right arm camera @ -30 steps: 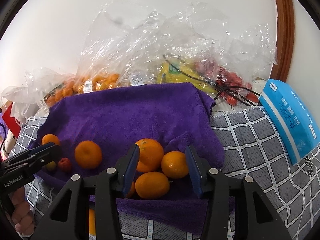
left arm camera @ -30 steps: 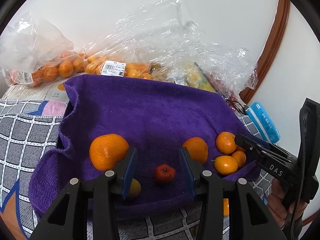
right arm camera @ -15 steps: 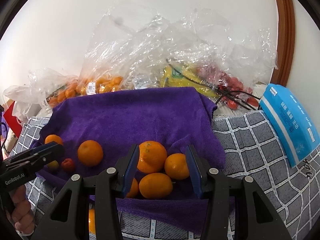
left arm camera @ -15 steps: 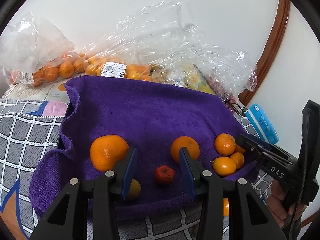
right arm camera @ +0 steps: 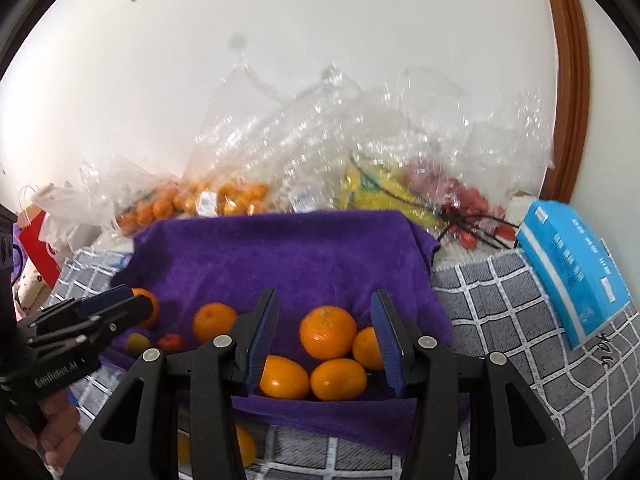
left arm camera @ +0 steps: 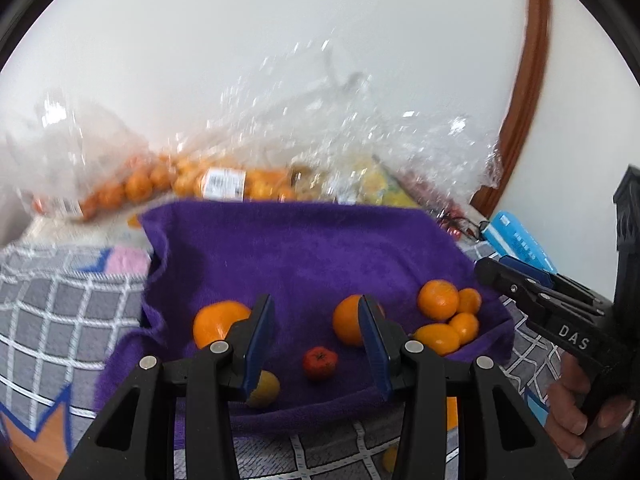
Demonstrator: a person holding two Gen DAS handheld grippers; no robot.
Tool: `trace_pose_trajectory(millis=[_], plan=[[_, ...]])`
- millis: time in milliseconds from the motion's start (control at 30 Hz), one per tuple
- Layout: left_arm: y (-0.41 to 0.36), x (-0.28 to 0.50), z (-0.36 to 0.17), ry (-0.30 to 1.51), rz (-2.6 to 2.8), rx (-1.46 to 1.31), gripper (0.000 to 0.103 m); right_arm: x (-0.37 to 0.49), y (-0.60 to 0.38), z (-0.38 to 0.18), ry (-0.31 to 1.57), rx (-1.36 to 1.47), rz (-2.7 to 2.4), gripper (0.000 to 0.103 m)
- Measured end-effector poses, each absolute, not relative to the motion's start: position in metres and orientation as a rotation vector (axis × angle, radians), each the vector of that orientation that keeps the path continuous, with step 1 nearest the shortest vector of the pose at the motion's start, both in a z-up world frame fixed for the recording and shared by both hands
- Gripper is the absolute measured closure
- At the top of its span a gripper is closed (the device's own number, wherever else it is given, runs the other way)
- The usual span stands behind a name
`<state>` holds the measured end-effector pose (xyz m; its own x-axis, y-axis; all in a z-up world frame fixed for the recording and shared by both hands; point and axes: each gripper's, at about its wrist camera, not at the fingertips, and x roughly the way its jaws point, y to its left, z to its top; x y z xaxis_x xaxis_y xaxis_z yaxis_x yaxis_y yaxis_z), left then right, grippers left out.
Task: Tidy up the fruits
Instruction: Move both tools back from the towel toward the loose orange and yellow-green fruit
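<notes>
I'm holding my left gripper (left arm camera: 316,350) and right gripper (right arm camera: 325,342) part open and empty, fingers hovering over oranges (right arm camera: 328,332) lying on the purple towel (right arm camera: 280,256), bagged fruit (right arm camera: 224,200) behind it.

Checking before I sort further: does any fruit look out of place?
Yes. A few orange fruits lie off the purple towel, on the checked cloth below its front edge, partly hidden behind the right gripper. The rest sit on the towel.

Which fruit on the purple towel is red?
The small red fruit in front of the left gripper; every other fruit on the purple towel is orange or yellowish.
</notes>
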<state>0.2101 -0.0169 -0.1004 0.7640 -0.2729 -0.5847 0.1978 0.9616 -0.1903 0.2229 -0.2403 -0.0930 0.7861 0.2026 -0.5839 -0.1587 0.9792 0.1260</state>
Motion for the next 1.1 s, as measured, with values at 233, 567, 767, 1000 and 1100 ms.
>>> trace_pose_trajectory(millis=[233, 567, 767, 1000, 1100], plan=[[-0.007, 0.176, -0.068, 0.612, -0.244, -0.146, 0.058, 0.182, -0.24, -0.055, 0.595, 0.109, 0.21, 0.054], [0.011, 0.119, -0.063, 0.651, -0.209, -0.131, 0.057, 0.116, -0.245, -0.042, 0.614, 0.109, 0.154, 0.052], [0.007, 0.09, -0.07, 0.707, -0.246, -0.084, 0.057, 0.084, -0.235, -0.041, 0.618, 0.092, 0.19, 0.052], [0.014, 0.069, -0.074, 0.718, -0.219, -0.078, 0.057, 0.066, -0.229, -0.042, 0.613, 0.083, 0.239, 0.052], [0.016, 0.067, -0.073, 0.713, -0.193, -0.076, 0.057, 0.063, -0.232, -0.043, 0.61, 0.08, 0.24, 0.052]])
